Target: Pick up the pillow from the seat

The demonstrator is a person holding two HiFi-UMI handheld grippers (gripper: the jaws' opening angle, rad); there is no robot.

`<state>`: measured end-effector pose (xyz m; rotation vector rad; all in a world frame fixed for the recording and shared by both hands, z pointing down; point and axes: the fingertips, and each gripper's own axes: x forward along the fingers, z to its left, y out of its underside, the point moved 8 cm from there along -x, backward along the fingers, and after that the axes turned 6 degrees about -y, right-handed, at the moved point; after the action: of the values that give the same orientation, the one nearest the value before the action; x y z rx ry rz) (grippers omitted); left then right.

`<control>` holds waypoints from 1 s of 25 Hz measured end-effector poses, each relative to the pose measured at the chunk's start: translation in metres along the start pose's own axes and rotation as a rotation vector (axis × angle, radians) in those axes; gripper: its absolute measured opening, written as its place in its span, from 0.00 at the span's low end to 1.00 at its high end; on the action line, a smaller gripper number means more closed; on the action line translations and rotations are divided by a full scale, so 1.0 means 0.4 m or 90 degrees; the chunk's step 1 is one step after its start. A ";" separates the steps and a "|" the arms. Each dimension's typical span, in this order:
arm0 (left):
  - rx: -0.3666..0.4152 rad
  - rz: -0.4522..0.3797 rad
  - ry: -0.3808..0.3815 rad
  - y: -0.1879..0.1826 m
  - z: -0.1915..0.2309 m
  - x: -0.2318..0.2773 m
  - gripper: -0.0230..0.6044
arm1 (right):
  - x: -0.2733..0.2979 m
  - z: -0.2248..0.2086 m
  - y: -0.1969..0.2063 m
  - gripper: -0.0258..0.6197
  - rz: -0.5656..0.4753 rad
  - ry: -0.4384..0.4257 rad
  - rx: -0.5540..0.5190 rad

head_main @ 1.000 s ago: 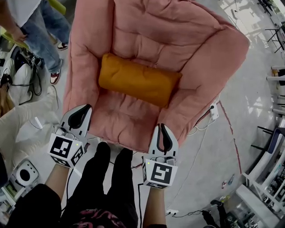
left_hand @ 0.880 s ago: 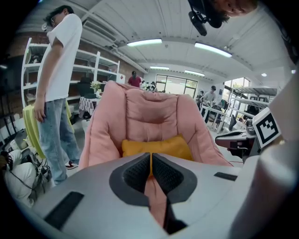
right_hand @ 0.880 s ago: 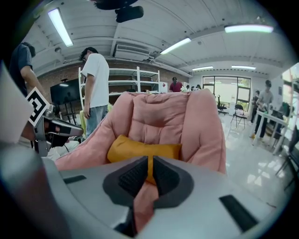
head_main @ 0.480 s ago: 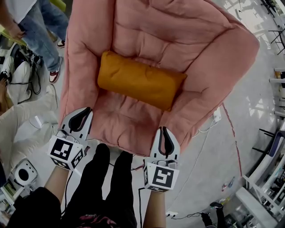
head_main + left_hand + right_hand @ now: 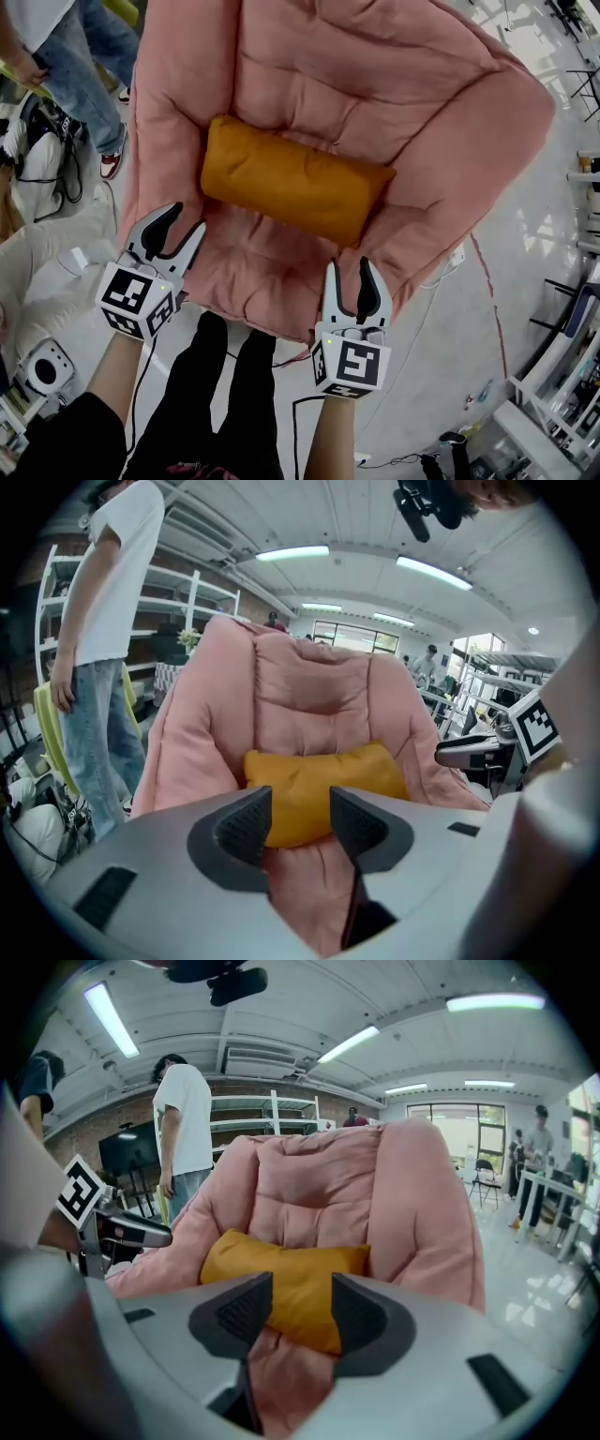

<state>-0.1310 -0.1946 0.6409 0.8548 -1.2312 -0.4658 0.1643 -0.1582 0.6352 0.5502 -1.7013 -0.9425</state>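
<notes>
An orange pillow (image 5: 292, 179) lies across the seat of a pink padded armchair (image 5: 394, 103); it also shows in the left gripper view as the pillow (image 5: 323, 780) and in the right gripper view as the pillow (image 5: 281, 1274). My left gripper (image 5: 180, 225) hovers at the seat's front left edge, short of the pillow, its jaws opening with nothing between them. My right gripper (image 5: 350, 277) hangs over the front right edge, jaws opening too, empty. Both point toward the pillow.
A person in jeans and a white shirt (image 5: 66, 66) stands left of the armchair. Cables and equipment (image 5: 42, 366) lie on the floor at the left. A power strip (image 5: 457, 255) and cords lie to the right, with white furniture frames (image 5: 553, 394) beyond.
Both grippers' jaws have gone from shut to parted. The grippers have moved slightly forward toward the seat's front edge. The pillow has not moved.
</notes>
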 end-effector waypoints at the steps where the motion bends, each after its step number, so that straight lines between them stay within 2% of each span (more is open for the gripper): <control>1: -0.004 0.006 0.003 -0.003 0.003 0.013 0.34 | 0.010 -0.007 -0.003 0.34 0.002 -0.003 0.006; 4: -0.017 0.026 0.014 -0.004 0.010 0.055 0.39 | 0.038 -0.029 -0.002 0.39 0.013 -0.004 0.015; 8: -0.031 0.028 0.001 0.006 0.037 0.094 0.42 | 0.085 -0.043 0.014 0.46 0.036 -0.002 0.034; 20: -0.020 0.072 -0.003 0.000 0.056 0.246 0.49 | 0.207 -0.118 0.041 0.53 0.095 -0.001 0.095; 25: -0.017 0.096 -0.002 0.004 0.065 0.295 0.52 | 0.248 -0.126 0.059 0.56 0.124 -0.009 0.094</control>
<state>-0.1206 -0.2872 0.7180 0.7333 -1.2792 -0.3619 0.1813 -0.2347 0.7176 0.4646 -1.8103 -0.6869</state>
